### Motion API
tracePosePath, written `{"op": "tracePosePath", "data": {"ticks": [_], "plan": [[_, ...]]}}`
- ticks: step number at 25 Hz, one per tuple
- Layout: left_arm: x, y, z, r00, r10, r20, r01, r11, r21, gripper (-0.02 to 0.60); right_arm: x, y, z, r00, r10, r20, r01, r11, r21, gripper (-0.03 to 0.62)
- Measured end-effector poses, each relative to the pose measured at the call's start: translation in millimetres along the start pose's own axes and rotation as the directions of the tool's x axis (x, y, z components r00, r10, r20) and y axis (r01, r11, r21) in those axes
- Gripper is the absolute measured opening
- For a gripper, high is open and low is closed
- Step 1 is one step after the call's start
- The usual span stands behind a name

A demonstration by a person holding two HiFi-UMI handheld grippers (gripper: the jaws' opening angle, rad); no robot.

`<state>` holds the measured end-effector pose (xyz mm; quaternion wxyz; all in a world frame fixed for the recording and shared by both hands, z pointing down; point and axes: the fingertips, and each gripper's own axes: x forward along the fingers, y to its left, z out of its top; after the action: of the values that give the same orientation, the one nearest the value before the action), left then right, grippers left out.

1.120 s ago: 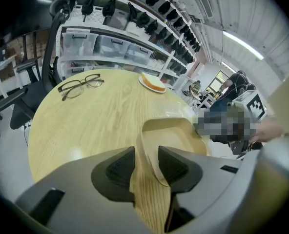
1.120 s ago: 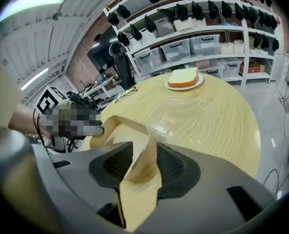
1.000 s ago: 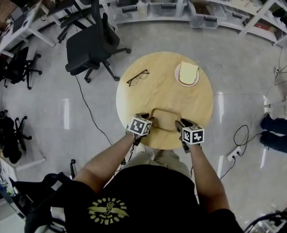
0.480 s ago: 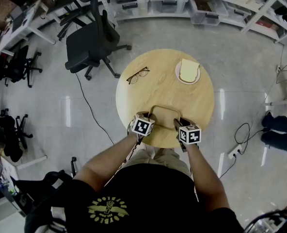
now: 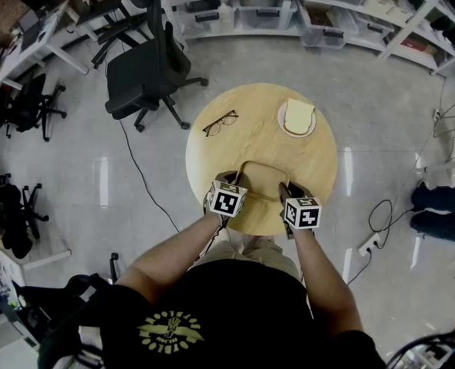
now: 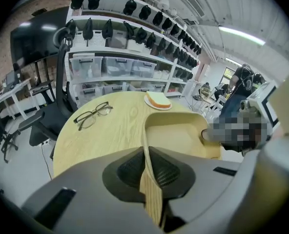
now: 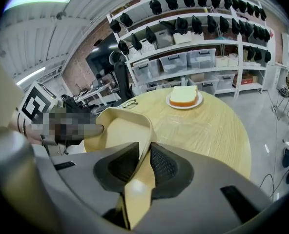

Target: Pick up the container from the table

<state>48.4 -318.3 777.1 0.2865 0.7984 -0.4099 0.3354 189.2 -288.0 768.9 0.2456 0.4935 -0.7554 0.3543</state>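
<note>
Head view: the container [image 5: 262, 183] is sitting at the near edge of the round surface [image 5: 250, 144], right in front of the person. The left gripper [image 5: 232, 183] is at its left wall and the right gripper [image 5: 287, 191] at its right wall. Glasses [image 5: 220, 121] and bread [image 5: 298, 114] are lying well apart from it, toward the far side.

Left gripper view: the jaws have just been closing and are now clenching the container's [image 6: 181, 138] thin left wall. The wall is running upright between the two pads, and the hollow is opening to their right.

Right gripper view: these jaws have just been closing too. The container's [image 7: 120, 130] right wall is standing between them with both pads pressing on it, the hollow lying to their left. Whether the container is resting on the surface or hanging clear of it I cannot tell.
</note>
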Motion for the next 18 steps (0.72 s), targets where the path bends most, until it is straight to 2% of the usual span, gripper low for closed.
{"op": "tracePosePath", "data": {"ticks": [7,11,18], "plan": [[-35,-1,39,0.993,0.001,0.117,-0.004,1.0,0.022,0.032,-31,15,40,0.993,-0.024,0.116,0.029,0.999,-0.042,0.084],[-54,-4,57,0.982,0.011,0.186,-0.022,0.998,0.054,0.032,-50,23,59,0.983,-0.036,0.183,0.047,0.997,-0.057,0.083],[-88,-7,79,0.963,0.013,0.27,-0.03,0.998,0.059,0.032,-78,39,81,0.964,-0.054,0.262,0.077,0.994,-0.078,0.078]]}}
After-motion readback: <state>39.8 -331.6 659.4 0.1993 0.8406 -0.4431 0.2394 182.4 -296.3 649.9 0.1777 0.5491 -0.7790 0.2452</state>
